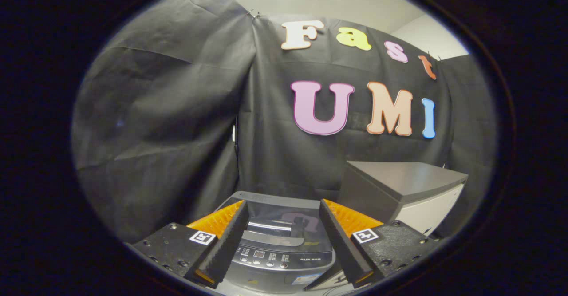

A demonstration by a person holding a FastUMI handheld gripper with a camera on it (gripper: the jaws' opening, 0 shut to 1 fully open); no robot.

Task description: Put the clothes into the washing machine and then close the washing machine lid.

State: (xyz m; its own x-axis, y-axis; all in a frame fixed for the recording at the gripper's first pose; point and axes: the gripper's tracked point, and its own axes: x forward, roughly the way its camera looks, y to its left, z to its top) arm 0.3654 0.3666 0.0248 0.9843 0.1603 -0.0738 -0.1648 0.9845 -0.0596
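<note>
Your gripper (284,242): fingers spread, nothing pinched. Washing machine (280,260) just ahead, between them; lid (284,218) looks down. Fits pre-load or finished; can't tell w/o seeing clothes.

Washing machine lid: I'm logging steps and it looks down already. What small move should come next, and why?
Probably ease the gripper down toward the washing machine to check the lid. Its fingers stand open with nothing between them, and the glossy lid appears to lie flat above the control panel. No clothes are visible, so confirming closure seems sensible.
</note>
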